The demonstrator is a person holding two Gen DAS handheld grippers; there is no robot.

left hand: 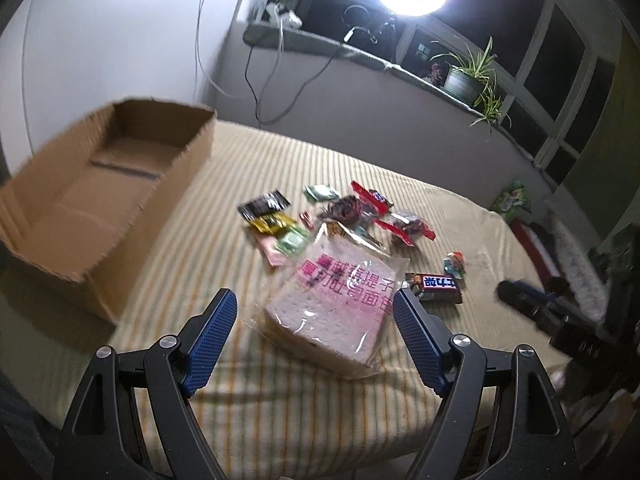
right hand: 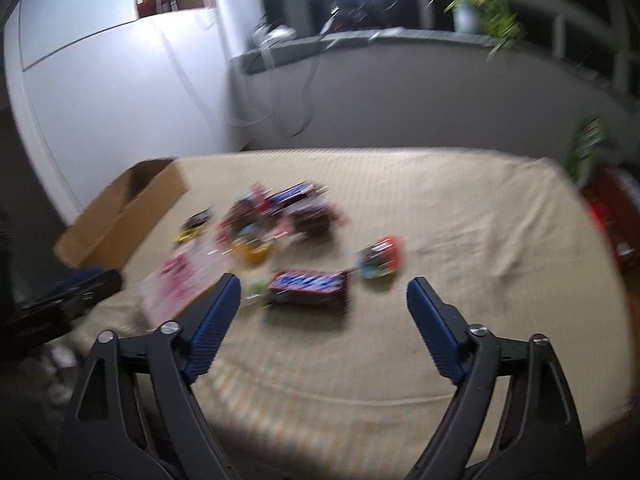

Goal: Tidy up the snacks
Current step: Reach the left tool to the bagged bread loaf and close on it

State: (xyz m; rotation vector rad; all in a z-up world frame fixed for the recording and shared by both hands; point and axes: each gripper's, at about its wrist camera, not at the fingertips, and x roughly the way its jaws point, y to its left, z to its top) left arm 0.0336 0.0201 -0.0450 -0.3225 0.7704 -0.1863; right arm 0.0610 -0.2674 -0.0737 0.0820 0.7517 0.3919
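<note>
At the left of the left wrist view, a cardboard box [left hand: 108, 184] stands open on the striped bed [left hand: 280, 400] with nothing visible inside it. The snacks lie in a loose heap [left hand: 320, 216] at mid-frame, outside the box. The left tool [left hand: 316, 304] hangs with its jaws spread wide, a bagged bread loaf [left hand: 332, 312] lying between them, untouched. In the blurred right wrist view, the right tool [right hand: 324, 288] is also open and grips nothing; a chocolate bar [right hand: 308, 290] lies just beyond its tips, a small round candy [right hand: 380, 258] to the right.
</note>
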